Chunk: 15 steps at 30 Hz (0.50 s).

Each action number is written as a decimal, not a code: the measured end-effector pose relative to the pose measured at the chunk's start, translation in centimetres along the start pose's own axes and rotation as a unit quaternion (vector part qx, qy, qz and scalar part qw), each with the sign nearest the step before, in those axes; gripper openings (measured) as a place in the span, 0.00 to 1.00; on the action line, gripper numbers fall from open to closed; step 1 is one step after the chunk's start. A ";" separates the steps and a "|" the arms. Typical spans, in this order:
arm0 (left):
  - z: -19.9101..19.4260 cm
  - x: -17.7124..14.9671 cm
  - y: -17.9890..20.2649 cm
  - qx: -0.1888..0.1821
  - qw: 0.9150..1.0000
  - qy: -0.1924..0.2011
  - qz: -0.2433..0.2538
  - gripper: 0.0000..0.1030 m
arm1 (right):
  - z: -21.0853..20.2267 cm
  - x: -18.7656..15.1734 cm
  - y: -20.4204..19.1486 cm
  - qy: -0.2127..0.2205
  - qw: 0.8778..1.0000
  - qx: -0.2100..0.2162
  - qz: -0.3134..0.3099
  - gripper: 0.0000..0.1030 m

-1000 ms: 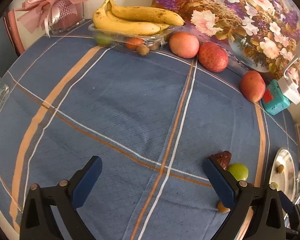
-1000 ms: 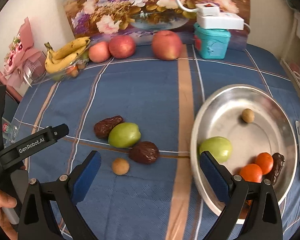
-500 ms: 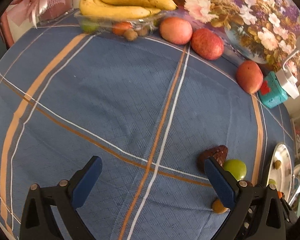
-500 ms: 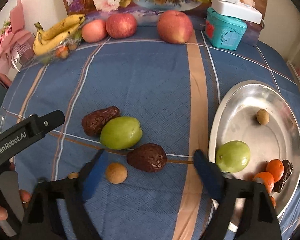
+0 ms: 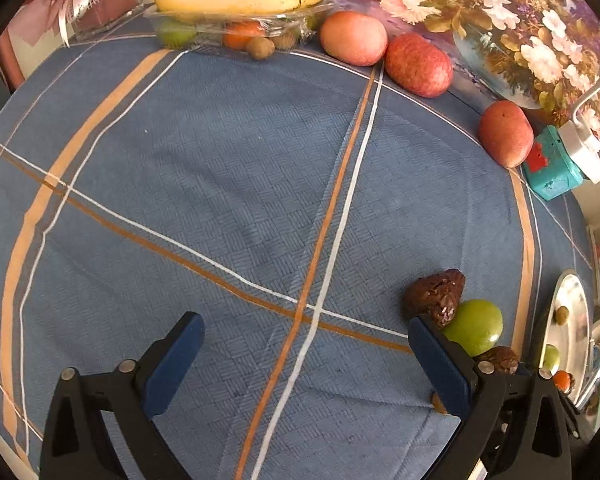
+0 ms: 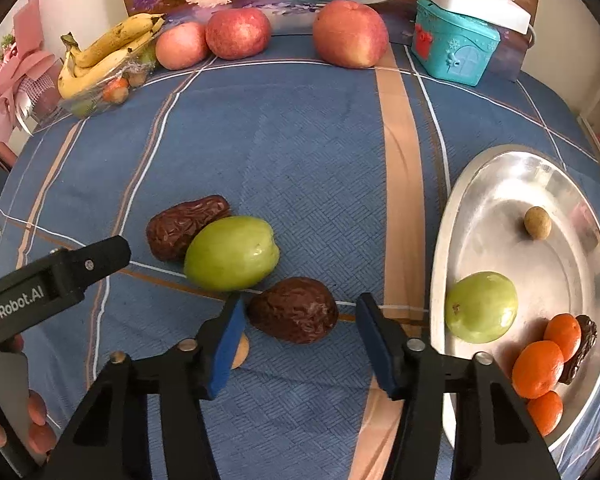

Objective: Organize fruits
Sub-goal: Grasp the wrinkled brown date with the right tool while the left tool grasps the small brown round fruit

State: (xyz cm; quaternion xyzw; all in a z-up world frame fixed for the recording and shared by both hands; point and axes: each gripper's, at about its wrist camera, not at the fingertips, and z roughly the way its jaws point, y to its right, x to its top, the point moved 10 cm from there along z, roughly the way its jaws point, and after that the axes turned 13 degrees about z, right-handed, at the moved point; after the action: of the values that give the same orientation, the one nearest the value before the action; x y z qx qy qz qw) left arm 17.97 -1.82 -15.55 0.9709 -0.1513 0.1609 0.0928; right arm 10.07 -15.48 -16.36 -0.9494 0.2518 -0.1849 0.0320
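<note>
In the right wrist view a round dark wrinkled date (image 6: 294, 310) lies on the blue cloth between the fingers of my right gripper (image 6: 300, 328), which is open and partly closed in around it. A green fruit (image 6: 232, 253) and a long date (image 6: 186, 226) lie just beyond, and a small tan fruit (image 6: 241, 354) sits behind the left finger. The silver plate (image 6: 496, 184) at right holds a green fruit, several oranges, a date and a small tan fruit. My left gripper (image 5: 306, 354) is open and empty over bare cloth; the long date (image 5: 436, 296) and green fruit (image 5: 476, 326) lie by its right finger.
Three red apples (image 6: 350, 34) line the back edge before a flower painting. A clear tray of bananas (image 6: 108, 50) and small fruits stands at the back left. A teal toy house (image 6: 454, 46) with a white charger stands at the back right. The left gripper's body (image 6: 52, 280) reaches in from the left.
My right gripper has moved forward and down to the round date and narrowed its fingers around it. My left gripper has drifted forward over the cloth, still wide open.
</note>
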 end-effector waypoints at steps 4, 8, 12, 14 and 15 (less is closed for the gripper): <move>-0.2 -0.6 0.4 -0.009 1.000 -0.005 -0.008 1.00 | -0.2 -0.1 -0.1 0.000 1.000 0.005 0.003 0.46; -0.4 -1.0 1.1 -0.019 1.000 -0.009 -0.010 1.00 | -0.5 -0.6 0.0 -0.003 1.000 0.008 0.005 0.46; -0.5 -1.7 2.2 -0.023 1.000 -0.016 -0.001 0.99 | -0.8 -1.1 0.6 -0.007 1.000 0.003 0.010 0.46; -0.6 -2.0 2.9 -0.030 0.999 -0.018 0.003 0.99 | -1.0 -1.6 1.1 -0.014 1.000 0.006 0.019 0.46; -0.6 -2.1 3.3 -0.035 0.999 -0.019 0.004 0.99 | -1.1 -1.9 1.4 -0.016 1.000 0.008 0.023 0.46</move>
State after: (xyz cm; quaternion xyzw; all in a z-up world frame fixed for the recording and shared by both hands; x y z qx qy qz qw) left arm 14.82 -4.22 -15.27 0.9693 -0.1626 0.1371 0.1232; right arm 7.51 -15.74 -16.14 -0.9460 0.2712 -0.1711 0.0472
